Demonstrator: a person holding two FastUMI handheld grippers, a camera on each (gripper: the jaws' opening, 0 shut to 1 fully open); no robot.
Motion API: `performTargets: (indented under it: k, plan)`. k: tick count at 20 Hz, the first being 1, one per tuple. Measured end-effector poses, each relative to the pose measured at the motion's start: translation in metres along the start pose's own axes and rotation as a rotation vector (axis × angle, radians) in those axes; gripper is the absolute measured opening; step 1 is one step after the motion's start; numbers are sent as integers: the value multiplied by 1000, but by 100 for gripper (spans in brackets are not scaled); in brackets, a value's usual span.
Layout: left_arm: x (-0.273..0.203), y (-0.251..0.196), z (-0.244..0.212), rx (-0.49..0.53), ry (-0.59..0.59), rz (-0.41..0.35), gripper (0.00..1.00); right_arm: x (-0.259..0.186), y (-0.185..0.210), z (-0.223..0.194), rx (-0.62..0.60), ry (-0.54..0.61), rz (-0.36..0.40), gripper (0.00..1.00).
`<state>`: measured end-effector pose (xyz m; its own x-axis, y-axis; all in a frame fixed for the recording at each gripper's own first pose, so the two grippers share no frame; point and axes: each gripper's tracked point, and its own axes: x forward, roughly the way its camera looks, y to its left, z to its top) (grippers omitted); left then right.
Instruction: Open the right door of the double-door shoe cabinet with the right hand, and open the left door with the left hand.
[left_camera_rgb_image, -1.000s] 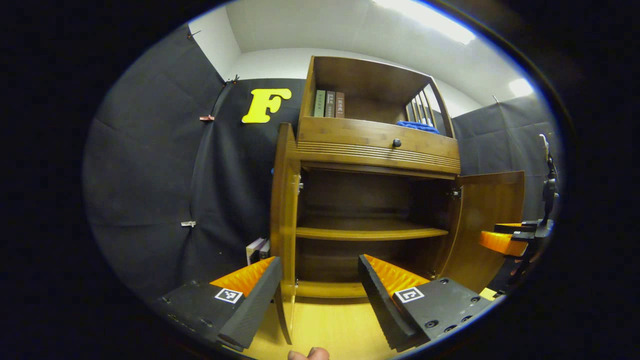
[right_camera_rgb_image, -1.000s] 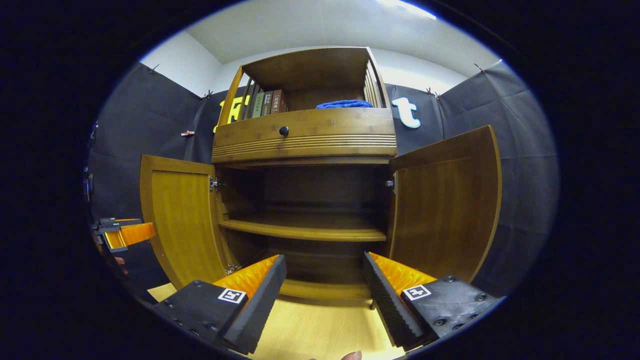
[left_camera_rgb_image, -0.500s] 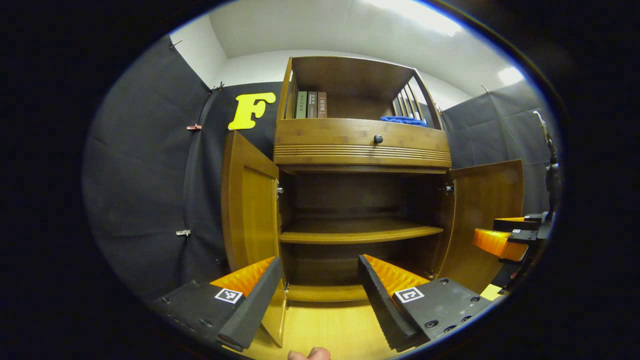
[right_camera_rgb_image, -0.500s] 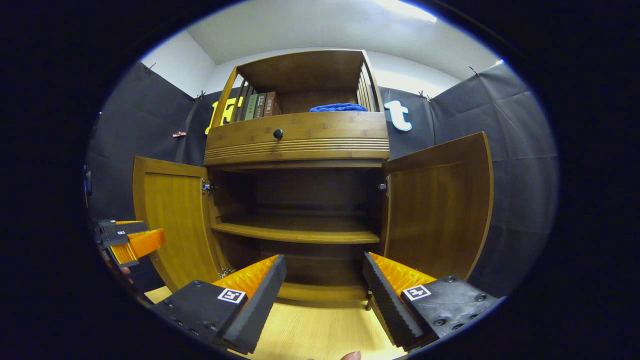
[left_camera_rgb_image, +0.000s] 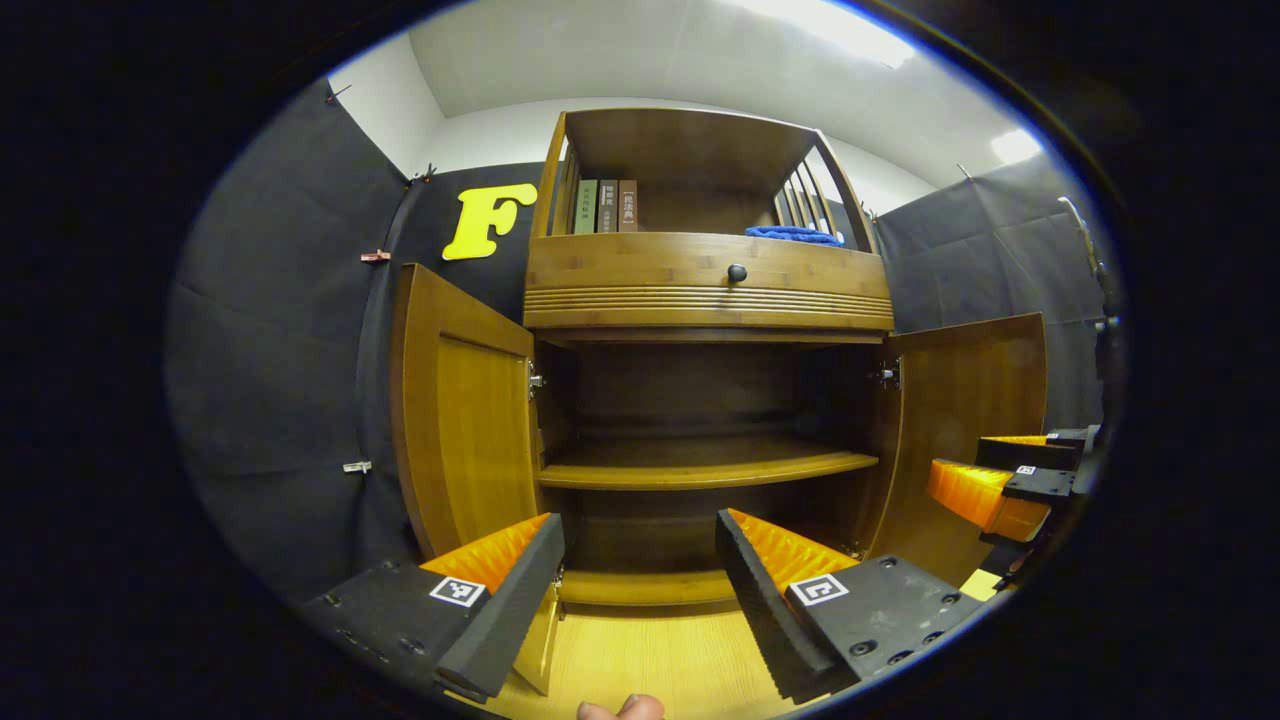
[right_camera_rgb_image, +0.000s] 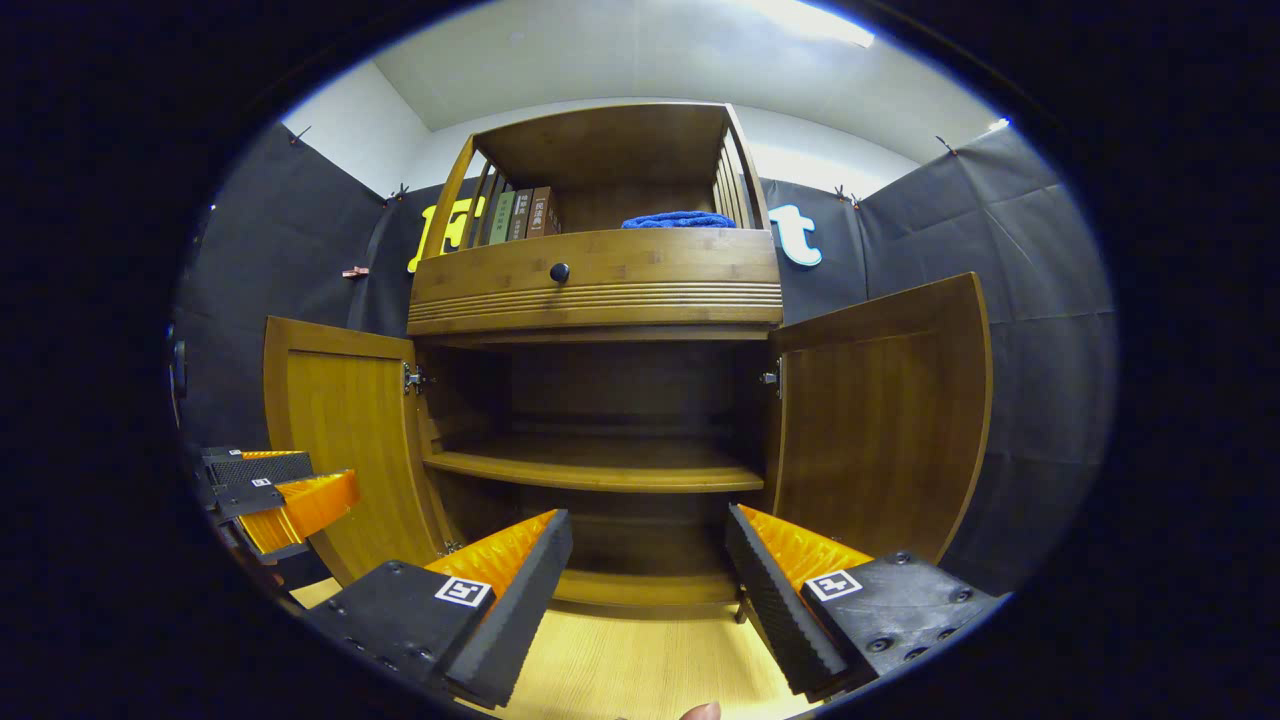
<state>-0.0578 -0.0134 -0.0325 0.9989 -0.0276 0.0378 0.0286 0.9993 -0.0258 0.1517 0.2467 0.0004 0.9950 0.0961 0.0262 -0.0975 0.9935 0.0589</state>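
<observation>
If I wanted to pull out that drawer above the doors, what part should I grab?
Grab the small round knob at the middle of the drawer front, coming straight from the front. It sticks out, and likely fits between two fingers.

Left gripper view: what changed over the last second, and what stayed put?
The left door, seen nearly edge-on a second ago, now shows its inner face, as the view swung left and eased back. The left tongs stayed open and empty, clear of the door. In the right gripper view the right door stayed wide open, and the right tongs stayed open. Nothing was gripped or released.
</observation>
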Motion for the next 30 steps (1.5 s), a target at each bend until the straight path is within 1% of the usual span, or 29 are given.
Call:
performTargets:
  k: [6, 7, 9, 17, 18, 20, 23, 24, 28, 30]
  plan:
    - [1, -5, 0, -1, -3, -10, 93, 2, -1, -1, 0, 3, -9, 92]
    - [1, -4, 0, 3, -4, -10, 95, 2, -1, -1, 1, 5, -12, 92]
    - [0, -5, 1, 8, -5, -13, 93, 2, -1, -2, 1, 7, -14, 92]
    - [1, -7, -1, 6, -1, -21, 93, 2, 1, 0, -18, 3, -6, 92]
    - [1, -7, -1, 9, -2, -20, 95, 2, 1, 0, -15, 3, -4, 92]
    - [1, -6, -1, 6, -1, -21, 93, 3, 1, 0, -14, 5, -3, 92]
    - [2, -6, -1, 3, 1, -19, 93, 2, 2, 1, -17, 5, -1, 92]
    - [3, -6, -1, 6, 1, -18, 95, 2, 1, 1, -17, 4, -1, 92]
    - [4, -9, -1, 12, -1, -21, 95, 3, 1, -1, -16, 8, -1, 92]
    - [4, -10, 1, 10, -5, -23, 93, 3, -1, -1, -16, 10, -3, 92]
